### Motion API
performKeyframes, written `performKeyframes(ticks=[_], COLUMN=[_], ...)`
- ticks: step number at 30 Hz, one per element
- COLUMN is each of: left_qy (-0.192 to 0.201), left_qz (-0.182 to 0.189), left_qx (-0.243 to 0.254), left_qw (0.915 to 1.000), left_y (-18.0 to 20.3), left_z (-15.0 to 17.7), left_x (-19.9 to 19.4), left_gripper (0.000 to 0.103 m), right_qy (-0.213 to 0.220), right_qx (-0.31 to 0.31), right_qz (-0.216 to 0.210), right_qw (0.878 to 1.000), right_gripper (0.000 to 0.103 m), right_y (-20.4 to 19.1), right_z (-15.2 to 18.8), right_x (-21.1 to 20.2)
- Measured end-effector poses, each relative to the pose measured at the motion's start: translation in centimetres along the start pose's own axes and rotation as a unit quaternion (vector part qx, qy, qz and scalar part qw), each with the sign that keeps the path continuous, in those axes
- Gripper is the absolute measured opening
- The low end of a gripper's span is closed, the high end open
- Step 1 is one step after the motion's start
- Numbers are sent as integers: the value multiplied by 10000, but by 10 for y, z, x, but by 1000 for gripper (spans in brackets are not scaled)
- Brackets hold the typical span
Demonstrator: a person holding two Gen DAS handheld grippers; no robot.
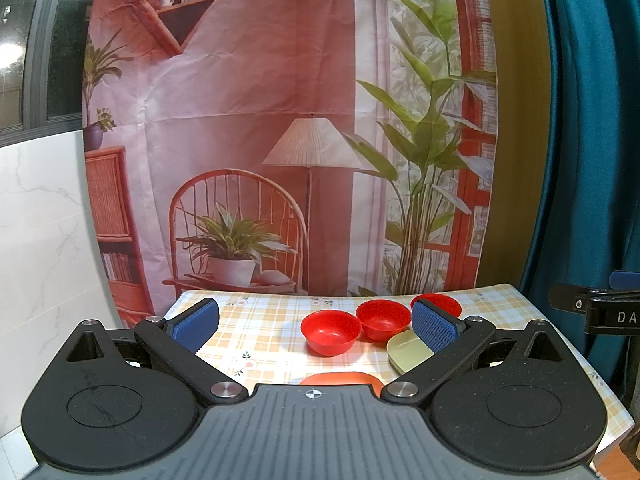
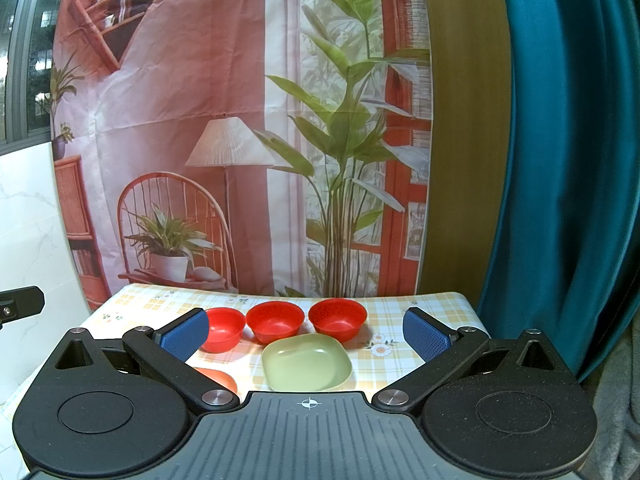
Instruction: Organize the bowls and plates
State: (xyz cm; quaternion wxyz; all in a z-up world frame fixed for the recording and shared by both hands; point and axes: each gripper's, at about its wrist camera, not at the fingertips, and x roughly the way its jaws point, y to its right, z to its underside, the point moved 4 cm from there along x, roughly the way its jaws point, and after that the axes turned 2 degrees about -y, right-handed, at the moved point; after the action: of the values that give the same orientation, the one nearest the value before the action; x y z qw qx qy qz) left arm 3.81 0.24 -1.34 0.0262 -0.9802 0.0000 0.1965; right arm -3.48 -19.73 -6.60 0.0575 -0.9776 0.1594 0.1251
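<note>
Here, both grippers hover above the near edge of a table (image 2: pixel 432 308) covered in a yellow-plaid cloth with small flower prints. The left gripper (image 1: pixel 316 324) has its blue-padded jaws spread wide, nothing between them. The right gripper (image 2: pixel 306 332) is likewise spread wide and holds nothing.

Three red bowls stand in a row toward the far side of the table: left bowl (image 2: pixel 223 330), middle bowl (image 2: pixel 275 321), right bowl (image 2: pixel 338 317), close together, upright. Just in front of the middle and right ones sits a green squarish plate (image 2: pixel 307 368), near the right bowl; whether it touches is unclear. An orange plate (image 2: pixel 218 378) lies near the front edge, left of the green one, mostly hidden behind the gripper body.

Behind the table hangs a printed backdrop (image 2: pixel 180 120) showing a lamp, wicker chair and plants; a teal curtain (image 2: pixel 560 160) hangs at right. Only readable writing: white letters "DA" on the other gripper (image 1: pixel 608 312) at the edge of the left wrist view, cut off.
</note>
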Motion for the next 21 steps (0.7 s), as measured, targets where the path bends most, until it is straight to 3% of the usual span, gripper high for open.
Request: performKeyframes(ticks=[9,16,21], left_qy=[3,72,258], left_qz=[-24,-247,-266], left_qx=[-50,30,198], left_qw=[10000,9997,9991], left_y=[-3,-5,-4], left_z=[-4,-2,5], left_x=[0,9,29], left_gripper=[103,103,103], right_qy=[16,222,177], right_qx=[26,220,-90], right_qz=[-23,-326,-136], right_qw=[10000,9990,9997], right_gripper=[103,103,103], right_y=[-1,1,5], right_z=[1,0,13], right_x=[-1,4,38])
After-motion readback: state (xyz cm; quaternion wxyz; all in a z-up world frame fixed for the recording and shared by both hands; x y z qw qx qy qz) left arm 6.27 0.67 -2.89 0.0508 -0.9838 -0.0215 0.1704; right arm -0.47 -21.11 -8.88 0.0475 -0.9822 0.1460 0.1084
